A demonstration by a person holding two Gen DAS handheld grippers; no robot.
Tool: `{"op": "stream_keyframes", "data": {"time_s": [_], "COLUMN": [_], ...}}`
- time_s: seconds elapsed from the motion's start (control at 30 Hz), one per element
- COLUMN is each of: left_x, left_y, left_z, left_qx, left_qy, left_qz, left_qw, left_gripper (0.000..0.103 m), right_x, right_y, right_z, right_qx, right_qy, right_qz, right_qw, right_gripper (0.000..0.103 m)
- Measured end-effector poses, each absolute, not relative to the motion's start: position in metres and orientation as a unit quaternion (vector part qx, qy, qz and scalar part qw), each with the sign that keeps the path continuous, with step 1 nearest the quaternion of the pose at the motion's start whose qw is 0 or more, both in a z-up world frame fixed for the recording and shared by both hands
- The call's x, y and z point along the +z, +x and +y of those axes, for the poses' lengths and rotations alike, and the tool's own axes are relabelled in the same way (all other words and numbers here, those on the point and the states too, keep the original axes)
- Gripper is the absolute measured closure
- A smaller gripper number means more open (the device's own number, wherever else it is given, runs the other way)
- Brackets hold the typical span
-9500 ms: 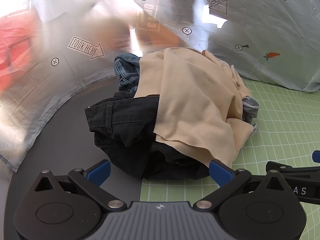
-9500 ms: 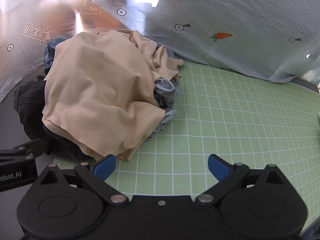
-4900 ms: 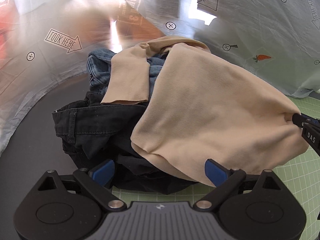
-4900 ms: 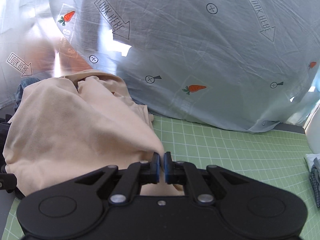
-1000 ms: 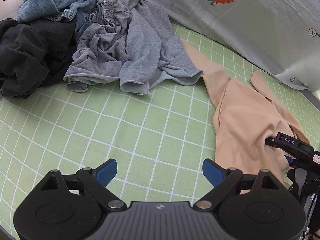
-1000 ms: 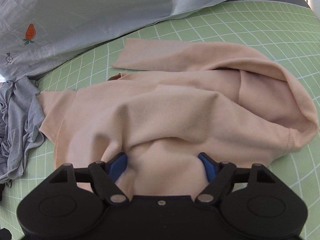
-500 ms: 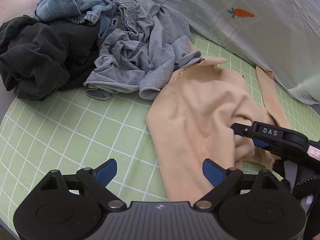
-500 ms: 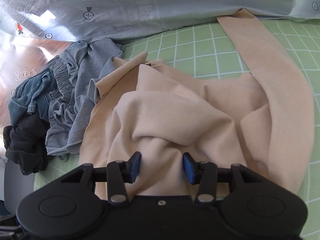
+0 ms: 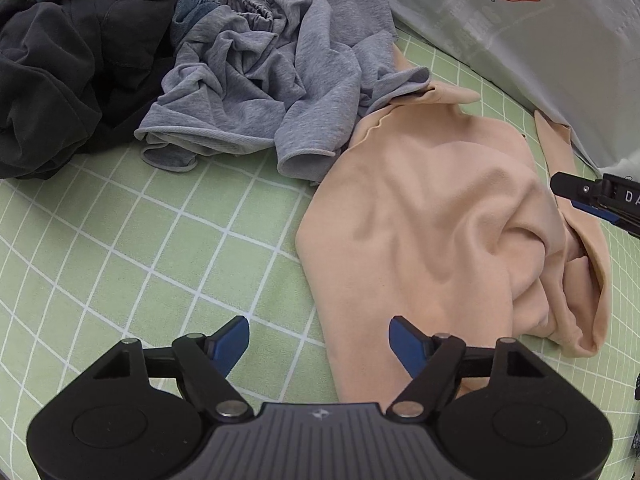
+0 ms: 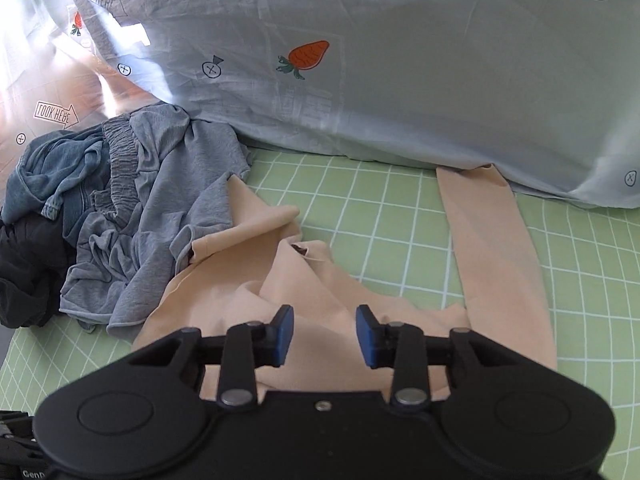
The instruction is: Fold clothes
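At far left I see the black garment (image 9: 44,92), then the grey top (image 9: 256,80) overlapping the beige shirt (image 9: 432,216) crumpled on my green grid mat (image 9: 120,240). My left gripper (image 9: 318,340) has been narrowing but grips nothing, straddling the shirt's edge. My right gripper (image 10: 324,336), also narrowing, hangs unclenched over the shirt.

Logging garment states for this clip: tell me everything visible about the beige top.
The beige top is a soft, matte knit, unfolded and rumpled with deep creases. It lies on the green grid mat. One long sleeve stretches straight back until its cuff slips under the carrot-print sheet. Its left edge tucks beneath the grey garment. Neither gripper pinches it.
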State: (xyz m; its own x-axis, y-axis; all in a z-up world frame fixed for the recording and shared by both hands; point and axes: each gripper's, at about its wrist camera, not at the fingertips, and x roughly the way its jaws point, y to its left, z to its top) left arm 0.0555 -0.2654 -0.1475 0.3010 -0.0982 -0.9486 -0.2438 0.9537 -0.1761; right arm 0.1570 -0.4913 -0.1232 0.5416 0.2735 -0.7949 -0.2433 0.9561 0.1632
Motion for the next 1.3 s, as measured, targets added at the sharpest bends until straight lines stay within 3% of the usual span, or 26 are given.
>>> {"op": "stream_keyframes", "data": {"time_s": [0.17,0.23,0.27,0.3,0.33,0.37,0.6,0.83,0.97,1.07,1.3], "left_x": [-0.165,-0.166,-0.165,-0.165,-0.165,-0.165,-0.12,-0.01,0.047,0.023,-0.063], "left_y": [0.069,0.074,0.076,0.079,0.08,0.082,0.075,0.039,-0.012,-0.044,-0.115], "left_z": [-0.26,-0.263,-0.265,-0.266,-0.265,-0.263,-0.268,-0.282,-0.307,-0.324,-0.348], "left_qx": [0.038,0.037,0.032,0.036,0.047,0.053,0.048,0.024,-0.006,-0.03,-0.064], "left_qy": [-0.159,-0.156,-0.153,-0.153,-0.161,-0.176,-0.164,-0.13,-0.059,-0.046,-0.051], "left_qz": [0.598,0.595,0.592,0.592,0.594,0.596,0.535,0.396,0.313,0.359,0.515], "left_qw": [0.785,0.788,0.791,0.79,0.787,0.782,0.827,0.909,0.948,0.932,0.853], "left_gripper": [0.036,0.04,0.047,0.066,0.093,0.102,0.102,0.102,0.102,0.101,0.098], "right_x": [-0.137,-0.142,-0.141,-0.14,-0.138,-0.134,-0.088,-0.008,0.028,0.018,-0.077], "right_y": [0.177,0.18,0.179,0.178,0.176,0.173,0.145,0.081,0.02,-0.026,-0.113], "right_z": [-0.475,-0.471,-0.473,-0.475,-0.478,-0.481,-0.506,-0.561,-0.608,-0.643,-0.691], "right_qx": [0.172,0.178,0.179,0.18,0.181,0.182,0.168,0.146,0.115,0.085,0.007], "right_qy": [0.007,-0.009,-0.006,0.0,0.01,0.018,0.044,0.093,0.127,0.139,0.137], "right_qz": [0.467,0.474,0.472,0.469,0.464,0.457,0.391,0.28,0.234,0.254,0.4], "right_qw": [0.867,0.862,0.863,0.865,0.867,0.87,0.904,0.944,0.957,0.953,0.906], "right_gripper": [0.062,0.074,0.086,0.091,0.095,0.098,0.099,0.1,0.1,0.102,0.102]}}
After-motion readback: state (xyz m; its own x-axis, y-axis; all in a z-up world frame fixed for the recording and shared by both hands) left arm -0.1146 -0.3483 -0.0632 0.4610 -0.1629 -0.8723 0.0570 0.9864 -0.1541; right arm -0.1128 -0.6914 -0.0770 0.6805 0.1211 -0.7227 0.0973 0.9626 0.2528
